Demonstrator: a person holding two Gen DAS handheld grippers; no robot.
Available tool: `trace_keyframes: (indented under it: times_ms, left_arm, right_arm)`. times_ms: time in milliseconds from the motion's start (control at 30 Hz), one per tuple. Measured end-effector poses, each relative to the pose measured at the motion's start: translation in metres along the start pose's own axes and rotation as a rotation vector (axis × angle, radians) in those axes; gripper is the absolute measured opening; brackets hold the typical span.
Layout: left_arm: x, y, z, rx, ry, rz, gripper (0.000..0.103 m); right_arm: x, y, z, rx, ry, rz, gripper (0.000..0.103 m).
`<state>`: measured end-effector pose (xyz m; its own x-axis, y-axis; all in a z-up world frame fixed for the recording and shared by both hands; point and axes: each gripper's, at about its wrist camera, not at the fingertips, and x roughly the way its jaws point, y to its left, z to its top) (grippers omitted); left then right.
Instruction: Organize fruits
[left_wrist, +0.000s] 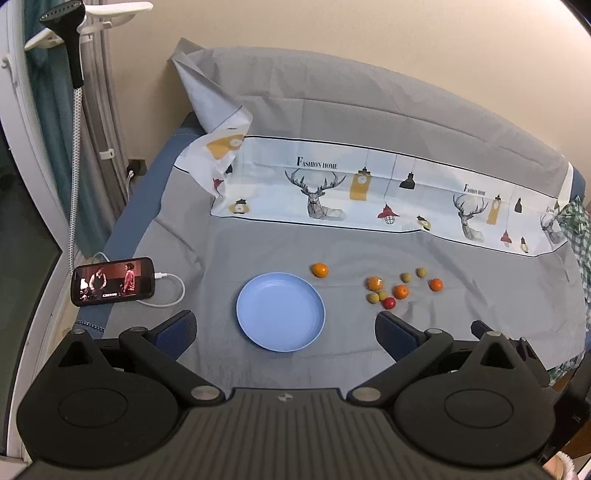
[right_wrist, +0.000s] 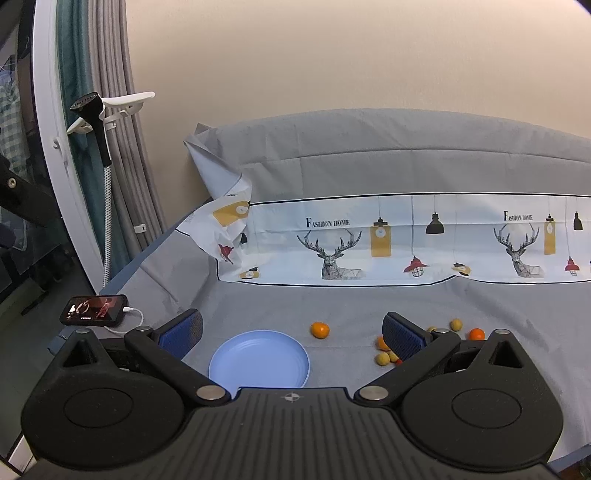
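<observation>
A bed under a grey sheet (left_wrist: 258, 229), its deer-print band folded back, stands against a beige wall. A bare blue plate (left_wrist: 280, 312) lies on it; small oranges and green fruits (left_wrist: 400, 291) lie scattered just right. A lit phone (left_wrist: 112, 281) charges at left. Left gripper (left_wrist: 284, 332) and right gripper (right_wrist: 291, 334) both gape wide, holding nothing.

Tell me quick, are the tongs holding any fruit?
Left tongs: open, holding nothing.
Right tongs: open, holding nothing.
</observation>
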<state>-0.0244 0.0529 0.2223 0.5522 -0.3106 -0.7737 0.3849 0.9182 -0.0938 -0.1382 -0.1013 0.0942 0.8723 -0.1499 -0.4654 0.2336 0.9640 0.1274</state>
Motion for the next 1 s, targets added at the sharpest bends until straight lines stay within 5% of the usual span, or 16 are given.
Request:
trace_keyframes:
  times_ms: [400,733,1000]
  left_arm:
    - [0.063,0.017,-0.008,-0.024,0.079,-0.075,0.103]
    - [0.178,-0.002,0.0,0.025,0.165,-0.001,0.103]
    - [0.249,-0.036,0.008,0.062,0.142,0.078,0.103]
  right_arm:
    - [0.016,-0.005,-0.007,-0.014,0.0,-0.028,0.103]
    - [0.061,-0.041,-0.04,0.073,0.017,-0.088,0.103]
    - [0.116,-0.069,-0.063,0.076,0.079,-0.117,0.103]
